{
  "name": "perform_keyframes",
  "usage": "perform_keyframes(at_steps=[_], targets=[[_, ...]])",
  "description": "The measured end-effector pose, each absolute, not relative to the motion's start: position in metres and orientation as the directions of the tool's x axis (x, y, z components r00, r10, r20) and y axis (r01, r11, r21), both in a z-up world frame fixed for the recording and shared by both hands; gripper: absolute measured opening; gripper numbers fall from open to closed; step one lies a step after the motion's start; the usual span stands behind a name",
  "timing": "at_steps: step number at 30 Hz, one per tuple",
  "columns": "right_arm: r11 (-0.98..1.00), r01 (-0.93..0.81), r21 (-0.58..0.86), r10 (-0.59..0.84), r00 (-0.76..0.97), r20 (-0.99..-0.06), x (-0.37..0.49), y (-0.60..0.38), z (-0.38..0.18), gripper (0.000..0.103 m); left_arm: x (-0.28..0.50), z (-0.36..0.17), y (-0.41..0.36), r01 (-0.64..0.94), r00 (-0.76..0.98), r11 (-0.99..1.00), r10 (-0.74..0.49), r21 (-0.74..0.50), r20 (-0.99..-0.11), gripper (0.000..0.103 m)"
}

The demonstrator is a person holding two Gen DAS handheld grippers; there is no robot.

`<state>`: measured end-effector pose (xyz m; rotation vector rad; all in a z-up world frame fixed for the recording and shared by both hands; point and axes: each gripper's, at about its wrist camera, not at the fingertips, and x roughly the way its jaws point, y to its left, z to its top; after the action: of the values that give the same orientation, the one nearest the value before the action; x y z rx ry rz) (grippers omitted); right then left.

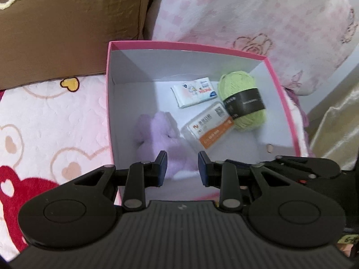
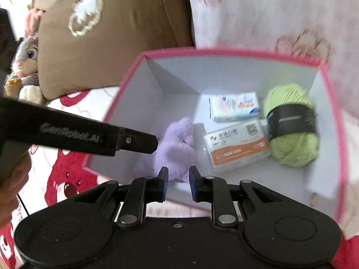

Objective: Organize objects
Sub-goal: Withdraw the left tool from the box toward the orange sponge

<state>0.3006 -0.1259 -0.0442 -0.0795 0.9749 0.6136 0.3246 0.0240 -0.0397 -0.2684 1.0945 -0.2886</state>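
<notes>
Left wrist view: left gripper (image 1: 182, 168) released, jaws apart and holding nothing, poised over the near rim of the pink box (image 1: 188, 46).
Right wrist view: right gripper (image 2: 178, 183) also released, jaws apart, empty, above the same near rim.
Ahead of left jaws: purple plush (image 1: 161, 139), right between and just beyond the pads.
Ahead and right: orange-and-white card pack (image 1: 207, 126), touching the plush on one side and the green yarn ball (image 1: 243, 100) on the other.
Further ahead: tissue packet (image 1: 194, 92), beside the yarn.
Box contents: four items already inside, on the floor of the box.
Step, as judged: likely withdrawing after a drop, or fetching the next item.
Advice: lift straight up, clear of the rim; keep both tools apart to avoid a knock.
Outside box: brown cushion (image 1: 67, 27) ahead and left.
</notes>
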Motion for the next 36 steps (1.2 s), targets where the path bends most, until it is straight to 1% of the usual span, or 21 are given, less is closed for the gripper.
perform_keyframes(at_steps=[2, 5, 10, 13, 17, 19, 24, 26, 27, 32, 36], targets=[[0.825, -0.536, 0.179, 0.454, 0.441, -0.774, 0.286, -0.13, -0.029, 0.031, 0.316, -0.032, 0.028, 0.099, 0.433, 0.932, -0.355, -0.348, -0.829, 0.029], [0.815, -0.555, 0.169, 0.468, 0.455, -0.758, 0.268, -0.13, -0.015, 0.031, 0.303, -0.022, 0.034, 0.109, 0.433, 0.935, -0.35, -0.337, -0.831, 0.029], [0.811, -0.564, 0.155, 0.476, 0.484, -0.734, 0.241, -0.132, 0.008, 0.031, 0.282, -0.012, 0.043, 0.112, 0.405, 0.919, -0.391, -0.379, -0.827, 0.029], [0.809, -0.578, 0.107, 0.461, 0.509, -0.727, 0.224, -0.132, 0.02, 0.032, 0.269, -0.005, 0.047, 0.116, 0.407, 0.92, -0.389, -0.375, -0.827, 0.029], [0.807, -0.586, 0.064, 0.45, 0.542, -0.709, 0.201, -0.136, 0.035, 0.044, 0.249, 0.01, 0.05, 0.139, 0.42, 0.926, -0.377, -0.352, -0.826, 0.029], [0.807, -0.588, 0.055, 0.449, 0.55, -0.704, 0.19, -0.139, 0.04, 0.047, 0.239, 0.018, 0.05, 0.154, 0.423, 0.928, -0.373, -0.34, -0.826, 0.029], [0.806, -0.591, 0.023, 0.443, 0.577, -0.686, 0.167, -0.145, 0.052, 0.057, 0.214, 0.035, 0.051, 0.19, 0.411, 0.929, -0.369, -0.318, -0.834, 0.036], [0.804, -0.594, 0.02, 0.448, 0.583, -0.678, 0.16, -0.148, 0.056, 0.06, 0.205, 0.04, 0.05, 0.211, 0.404, 0.927, -0.37, -0.309, -0.836, 0.045], [0.804, -0.595, 0.019, 0.449, 0.585, -0.676, 0.156, -0.151, 0.058, 0.061, 0.201, 0.042, 0.049, 0.22, 0.403, 0.928, -0.368, -0.301, -0.838, 0.046], [0.798, -0.603, -0.001, 0.444, 0.589, -0.675, 0.136, -0.16, 0.064, 0.067, 0.18, 0.055, 0.044, 0.265, 0.395, 0.932, -0.339, -0.247, -0.854, 0.057], [0.792, -0.611, -0.024, 0.44, 0.596, -0.672, 0.118, -0.165, 0.068, 0.072, 0.162, 0.064, 0.036, 0.318, 0.398, 0.924, -0.335, -0.214, -0.854, 0.062]])
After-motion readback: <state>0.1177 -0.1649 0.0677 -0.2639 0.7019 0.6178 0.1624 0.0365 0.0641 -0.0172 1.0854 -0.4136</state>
